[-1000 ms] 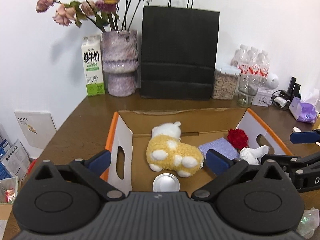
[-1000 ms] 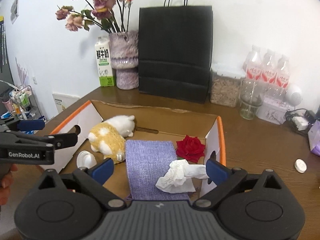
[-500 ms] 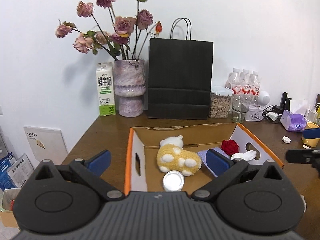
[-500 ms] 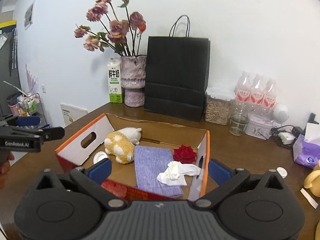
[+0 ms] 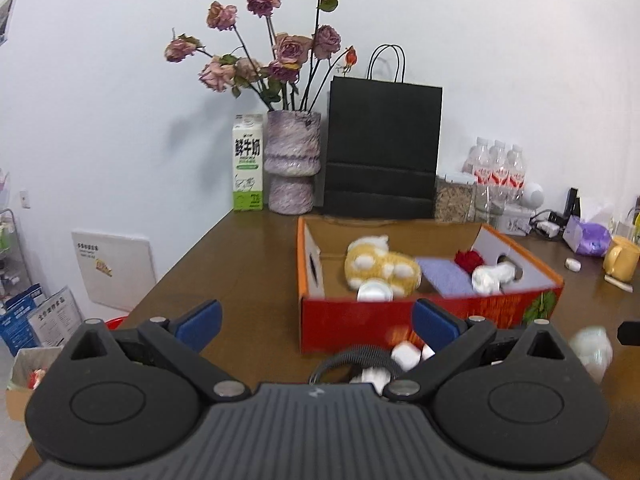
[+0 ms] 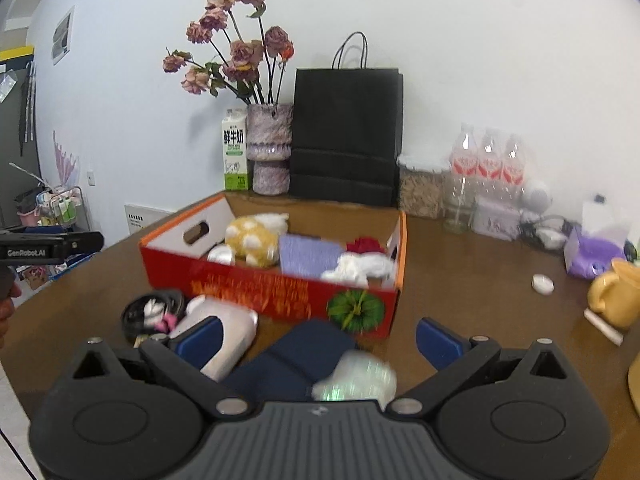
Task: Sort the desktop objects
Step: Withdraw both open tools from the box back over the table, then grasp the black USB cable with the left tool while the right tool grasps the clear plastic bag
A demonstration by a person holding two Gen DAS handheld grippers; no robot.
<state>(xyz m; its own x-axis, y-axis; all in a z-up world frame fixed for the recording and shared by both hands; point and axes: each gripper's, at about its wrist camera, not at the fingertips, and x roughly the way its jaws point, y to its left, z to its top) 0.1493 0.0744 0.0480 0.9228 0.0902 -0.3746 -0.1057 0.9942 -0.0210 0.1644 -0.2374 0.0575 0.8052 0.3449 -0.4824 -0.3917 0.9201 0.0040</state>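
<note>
A red cardboard box [image 5: 360,322] [image 6: 256,288] stands on the brown table. It holds a yellow plush toy [image 5: 380,268] [image 6: 252,240], a purple cloth [image 6: 306,254], a red rose [image 6: 364,245], a crumpled tissue [image 6: 360,268] and a white lid [image 5: 374,292]. In front of the box lie a black coiled cable [image 6: 154,312], a white bottle [image 6: 224,340], a dark blue cloth [image 6: 296,356] and a clear crumpled wrap [image 6: 356,376]. My left gripper [image 5: 316,320] and right gripper [image 6: 318,338] are both open and empty, held back from the box.
Against the wall stand a milk carton [image 5: 248,164], a vase of dried roses [image 5: 292,168], a black paper bag [image 5: 382,152], a grain jar [image 6: 422,188] and water bottles [image 6: 486,160]. A yellow mug [image 6: 616,294] and a purple tissue pack [image 6: 592,252] sit at the right.
Both grippers have drawn back and up from the box. The box's red front and the loose items before it have come into view. Both stay open.
</note>
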